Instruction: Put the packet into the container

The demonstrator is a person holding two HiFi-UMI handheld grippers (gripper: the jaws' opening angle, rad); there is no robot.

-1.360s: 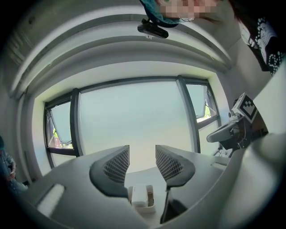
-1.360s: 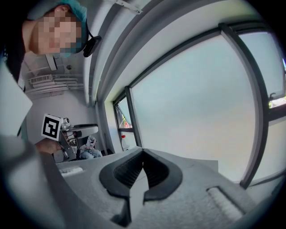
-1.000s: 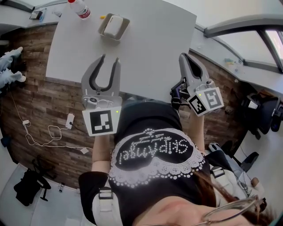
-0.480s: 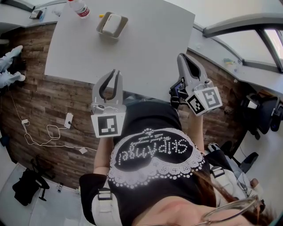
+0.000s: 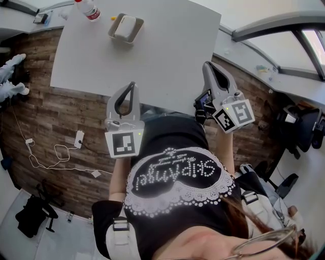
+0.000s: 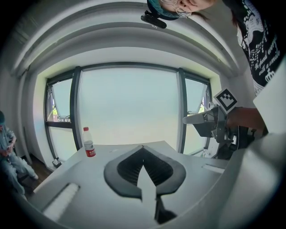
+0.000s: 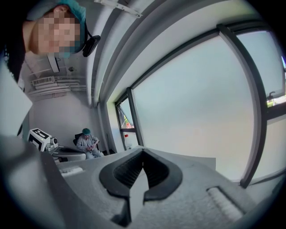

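The table (image 5: 167, 61) is white, smooth and matt. The floor (image 5: 30, 101) looks like brown wood. The bottle (image 5: 89, 10) is clear shiny plastic. The left gripper (image 5: 132, 86) is matt grey plastic with ribbed black pads (image 6: 129, 167)

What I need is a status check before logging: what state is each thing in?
left gripper: shut, empty, its jaws have just been closing
right gripper: shut, empty
container: upright on the table, packet inside
packet: lying in the container
bottle: upright, cap on
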